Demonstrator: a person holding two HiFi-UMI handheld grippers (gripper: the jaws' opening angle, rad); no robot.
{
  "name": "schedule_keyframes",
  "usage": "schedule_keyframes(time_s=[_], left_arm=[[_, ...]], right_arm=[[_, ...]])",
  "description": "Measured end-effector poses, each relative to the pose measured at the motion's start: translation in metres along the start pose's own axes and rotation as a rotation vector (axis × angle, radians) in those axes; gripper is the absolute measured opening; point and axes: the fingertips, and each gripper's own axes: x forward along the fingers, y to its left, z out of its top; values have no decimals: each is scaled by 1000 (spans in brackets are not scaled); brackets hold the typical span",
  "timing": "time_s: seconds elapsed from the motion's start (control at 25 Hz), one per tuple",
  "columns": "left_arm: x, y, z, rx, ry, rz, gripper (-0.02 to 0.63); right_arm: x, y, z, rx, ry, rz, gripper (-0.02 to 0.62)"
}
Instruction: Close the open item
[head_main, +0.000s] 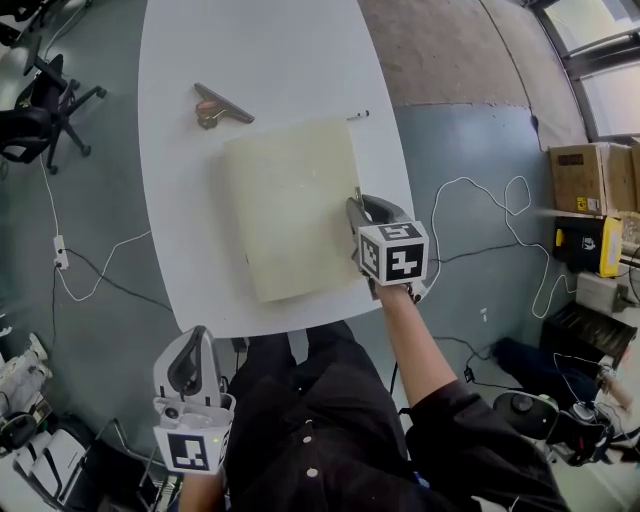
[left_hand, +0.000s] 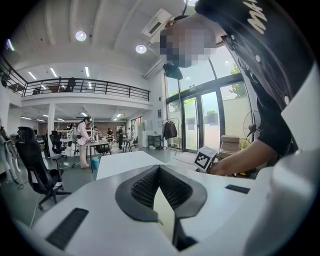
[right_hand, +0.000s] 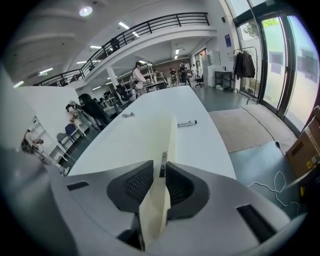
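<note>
A flat cream case (head_main: 290, 205) lies closed-looking on the white table (head_main: 250, 50), long side running away from me. My right gripper (head_main: 357, 203) is at the middle of its right edge. In the right gripper view that cream edge (right_hand: 172, 135) runs up between the jaws of the gripper (right_hand: 159, 172), with a small dark metal pull (right_hand: 163, 164) at the tips. The jaws stand slightly apart around the edge. My left gripper (head_main: 197, 334) hangs off the table by my waist, tips together (left_hand: 159, 169), holding nothing.
A black marker pen (head_main: 357, 115) lies just beyond the case's far right corner. A grey and brown hand tool (head_main: 220, 106) sits beyond its far left corner. Office chairs (head_main: 40, 100) stand to the left, cardboard boxes (head_main: 590, 180) and a white cable (head_main: 480, 200) on the floor to the right.
</note>
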Motion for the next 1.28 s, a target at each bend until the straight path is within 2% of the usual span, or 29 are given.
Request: schedule_keyframes(time_s=[0.36, 0.48, 0.64, 0.8, 1.0, 1.28], left_arm=[[3, -5, -12, -10, 27, -22, 17], [3, -5, -15, -10, 30, -29, 17], [2, -4, -15, -12, 27, -26, 17], [0, 0, -15, -15, 27, -21, 17], [-1, 0, -18, -19, 32, -24, 17], [0, -3, -22, -18, 38, -33, 17]], right_arm=[[3, 0, -3, -78, 13, -116, 107], [4, 3, -2, -145, 14, -181, 121], [6, 14, -3, -248, 5, -216, 61], [8, 16, -4, -267, 19, -174, 46], [10, 11, -4, -195, 84, -96, 31], [14, 9, -4, -182, 146, -72, 26]])
